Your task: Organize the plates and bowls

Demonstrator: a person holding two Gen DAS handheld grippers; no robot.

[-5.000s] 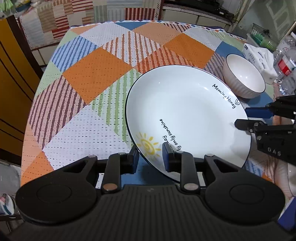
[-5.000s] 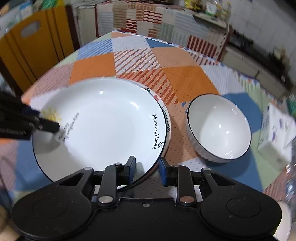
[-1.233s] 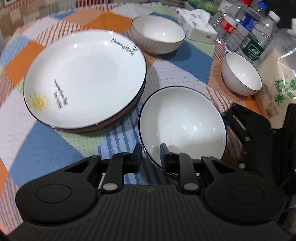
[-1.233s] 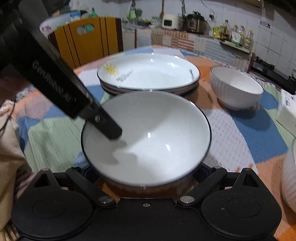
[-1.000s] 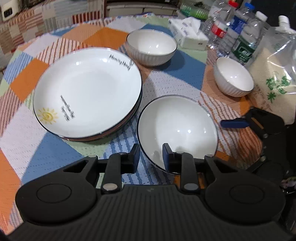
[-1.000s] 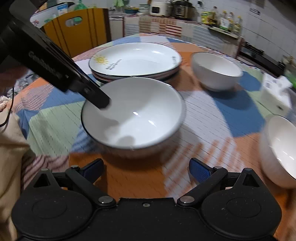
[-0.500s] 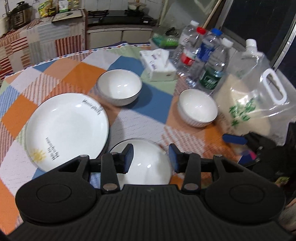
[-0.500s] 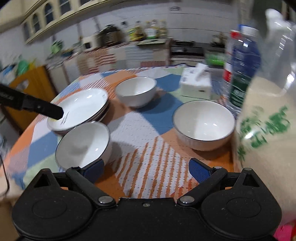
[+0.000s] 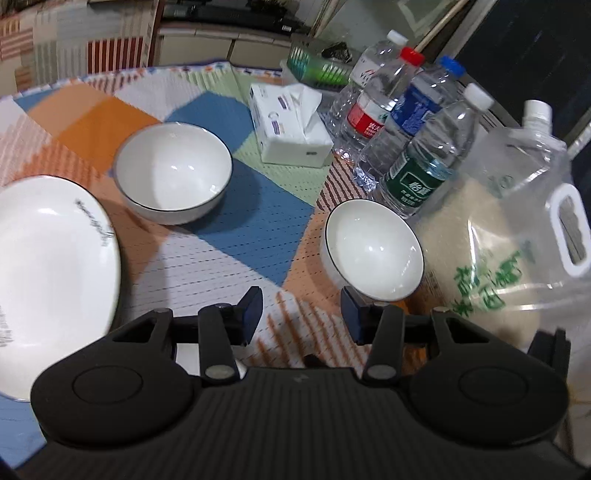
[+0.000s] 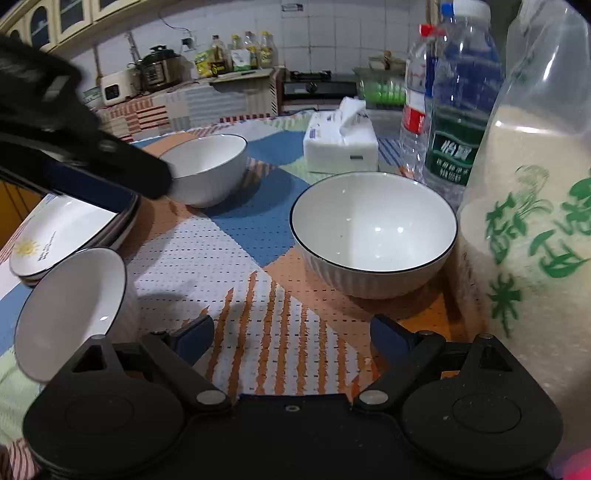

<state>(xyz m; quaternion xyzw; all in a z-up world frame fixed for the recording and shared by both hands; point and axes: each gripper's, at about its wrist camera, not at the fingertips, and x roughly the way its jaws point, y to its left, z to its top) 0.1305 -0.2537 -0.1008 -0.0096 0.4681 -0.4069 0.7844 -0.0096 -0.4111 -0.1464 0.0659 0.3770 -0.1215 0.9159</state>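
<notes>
Bare tablecloth (image 10: 236, 258) between the bowls, rice bag (image 10: 532, 236) and bottles (image 9: 413, 122) crowding the table's right edge, small bowl (image 10: 373, 232) touching the bag

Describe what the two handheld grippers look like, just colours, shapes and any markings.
Both the left gripper and the right gripper are matte black plastic: a ribbed body, two round discs at the sides, angled link arms with silver pivot pins, and dark blue finger pads. No cables, sleeves or readable markings show.

A home kitchen is showing here: a pressure cooker (image 10: 159, 70) and condiment bottles (image 10: 236, 51) are standing against white wall tiles (image 10: 332, 33) at eleven to twelve o'clock. A gas stove (image 10: 317, 85) is sitting at twelve o'clock, behind the cloth-covered counter (image 10: 243, 236).
</notes>
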